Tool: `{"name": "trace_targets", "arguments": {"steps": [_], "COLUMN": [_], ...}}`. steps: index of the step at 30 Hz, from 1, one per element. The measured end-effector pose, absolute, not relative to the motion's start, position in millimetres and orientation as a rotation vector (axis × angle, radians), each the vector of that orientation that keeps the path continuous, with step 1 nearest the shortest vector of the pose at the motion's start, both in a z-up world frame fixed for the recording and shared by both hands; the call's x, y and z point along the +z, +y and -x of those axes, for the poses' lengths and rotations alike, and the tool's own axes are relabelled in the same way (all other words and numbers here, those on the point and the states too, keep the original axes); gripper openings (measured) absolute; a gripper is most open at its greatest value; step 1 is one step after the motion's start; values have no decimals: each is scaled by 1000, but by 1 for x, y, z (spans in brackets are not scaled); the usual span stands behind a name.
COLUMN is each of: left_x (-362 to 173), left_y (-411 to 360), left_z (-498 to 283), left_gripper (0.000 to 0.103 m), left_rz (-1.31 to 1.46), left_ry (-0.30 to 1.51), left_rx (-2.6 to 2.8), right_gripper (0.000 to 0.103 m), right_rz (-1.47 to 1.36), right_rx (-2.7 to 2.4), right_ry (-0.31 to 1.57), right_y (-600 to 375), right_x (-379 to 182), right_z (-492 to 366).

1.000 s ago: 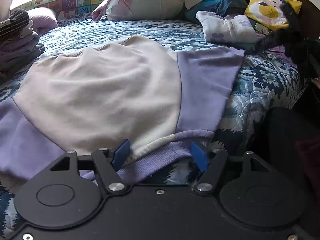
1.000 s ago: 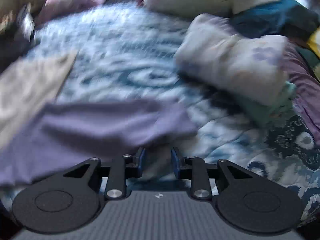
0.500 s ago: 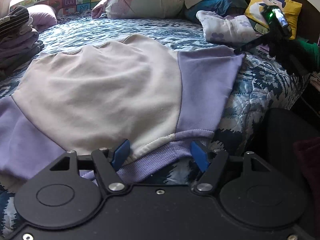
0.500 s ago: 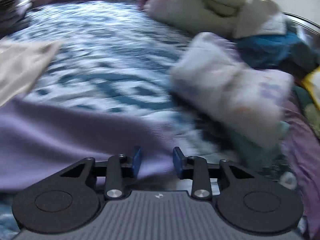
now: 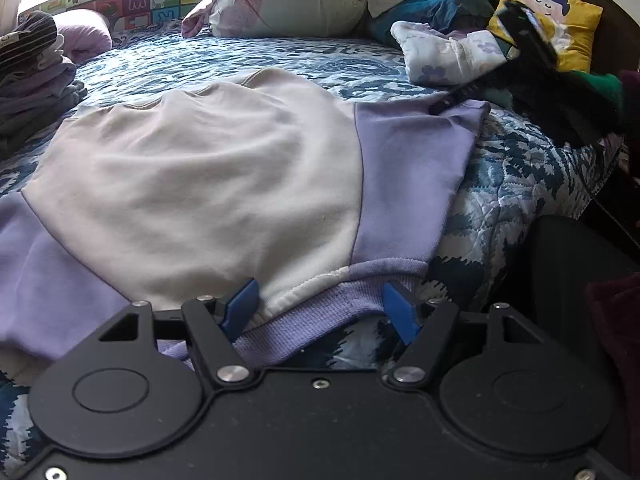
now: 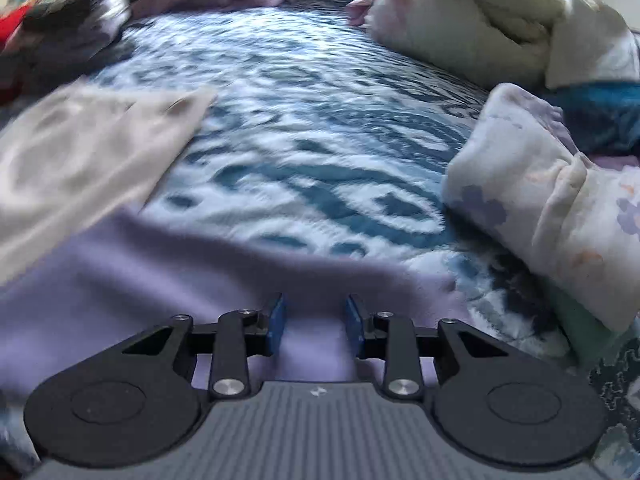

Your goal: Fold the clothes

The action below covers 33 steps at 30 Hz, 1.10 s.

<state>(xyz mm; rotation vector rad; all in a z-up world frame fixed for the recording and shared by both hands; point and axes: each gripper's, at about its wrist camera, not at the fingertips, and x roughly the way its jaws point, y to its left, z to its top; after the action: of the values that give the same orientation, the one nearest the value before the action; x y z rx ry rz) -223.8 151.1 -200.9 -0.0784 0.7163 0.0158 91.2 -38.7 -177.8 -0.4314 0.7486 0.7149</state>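
Note:
A cream and lilac sweatshirt [image 5: 208,168] lies spread flat on the blue patterned bedspread [image 5: 248,56]. My left gripper [image 5: 320,308] is open, its blue pads on either side of the lilac ribbed hem [image 5: 304,316] at the near edge. My right gripper [image 6: 315,320] is open over the sweatshirt's lilac side panel [image 6: 168,280], whose fabric lies between the pads. The right gripper also shows in the left wrist view [image 5: 444,104] as a black shape at the panel's far corner. The right wrist view is blurred.
A folded floral cloth [image 5: 444,54] and a yellow cushion [image 5: 556,24] lie at the right of the bed. Pillows and bedding [image 5: 296,0] are heaped at the back. A pile of dark clothes [image 5: 32,80] sits at the left. The bed's edge drops away at the right.
My right gripper has moved over the lilac side panel and now sits lower on it, with fabric between the pads. My left gripper has stayed at the hem.

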Motion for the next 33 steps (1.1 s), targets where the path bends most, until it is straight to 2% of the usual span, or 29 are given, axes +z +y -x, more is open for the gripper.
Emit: {"name": "trace_targets", "arguments": {"steps": [2, 4, 5, 6, 7, 8, 9, 16, 21, 28, 33], "left_x": [-201, -201, -201, -201, -201, -201, -201, -203, -201, -202, -202], "left_y": [151, 151, 151, 152, 152, 152, 152, 152, 151, 150, 150], "left_z": [223, 224, 224, 224, 224, 224, 225, 226, 224, 224, 224], "left_gripper": [69, 69, 69, 69, 69, 70, 70, 70, 70, 71, 71], "left_rz": [79, 80, 81, 82, 82, 83, 83, 76, 75, 74, 76], "left_ry": [718, 719, 719, 719, 719, 719, 717, 710, 720, 717, 717], "left_rx": [15, 14, 14, 13, 12, 12, 11, 8, 10, 13, 13], "right_gripper": [30, 15, 0, 0, 3, 11, 12, 14, 10, 14, 18], "right_rz": [429, 377, 342, 319, 308, 295, 282, 343, 527, 308, 278], "right_rx": [688, 642, 611, 580, 559, 562, 566, 873, 881, 604, 769], "right_ry": [748, 763, 776, 774, 759, 750, 741, 777, 744, 703, 738], "right_y": [-38, -39, -39, -40, -41, -44, -47, -55, -15, -63, -91], "right_x": [-180, -181, -179, -177, -174, -170, -167, -157, -185, -160, -157], "right_z": [-104, -127, -136, -143, -145, -145, -145, -105, -85, -130, -104]}}
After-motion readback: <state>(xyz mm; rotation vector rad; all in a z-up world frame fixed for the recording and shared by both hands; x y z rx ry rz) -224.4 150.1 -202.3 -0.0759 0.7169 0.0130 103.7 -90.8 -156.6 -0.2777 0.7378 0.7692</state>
